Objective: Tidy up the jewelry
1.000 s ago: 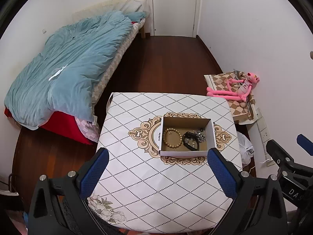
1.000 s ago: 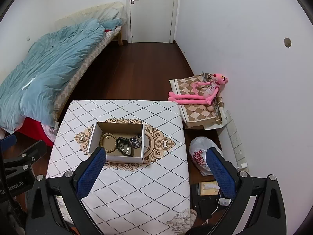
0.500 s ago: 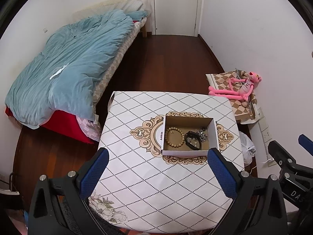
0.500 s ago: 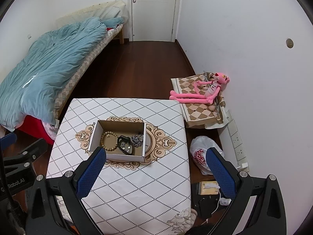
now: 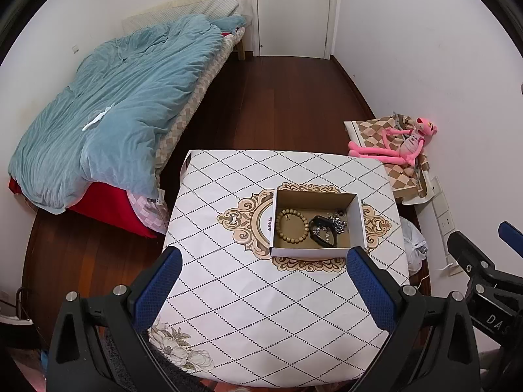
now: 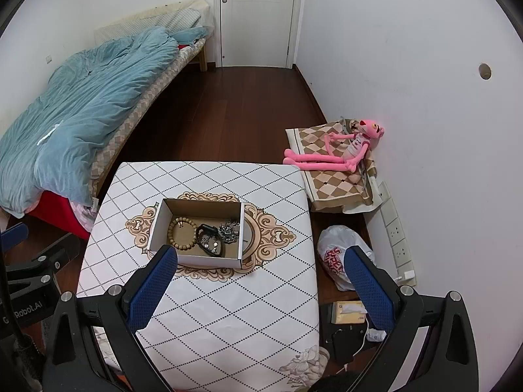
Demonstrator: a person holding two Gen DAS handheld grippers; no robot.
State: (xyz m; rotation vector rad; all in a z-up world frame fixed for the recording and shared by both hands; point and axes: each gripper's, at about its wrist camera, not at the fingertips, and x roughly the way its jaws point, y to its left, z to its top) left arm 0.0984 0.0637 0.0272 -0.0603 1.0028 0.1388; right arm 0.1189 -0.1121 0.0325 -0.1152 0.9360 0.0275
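Observation:
A small open cardboard box sits near the middle of a table with a white diamond-patterned cloth. Inside lie a wooden bead bracelet, a black band and a heap of silver chain jewelry. My left gripper hangs open above the table's near side, nothing between its blue pads. My right gripper is also open and empty, high over the table's right edge. Each gripper shows at the edge of the other's view.
A bed with a blue duvet stands left of the table. A pink plush toy lies on a checked cushion by the right wall. A white plastic bag and a tissue box sit on the dark wood floor right of the table.
Both views have shifted slightly: the box sits a little lower and the far door shows more, as both grippers tilt or rise a bit. Nothing was taken hold of.

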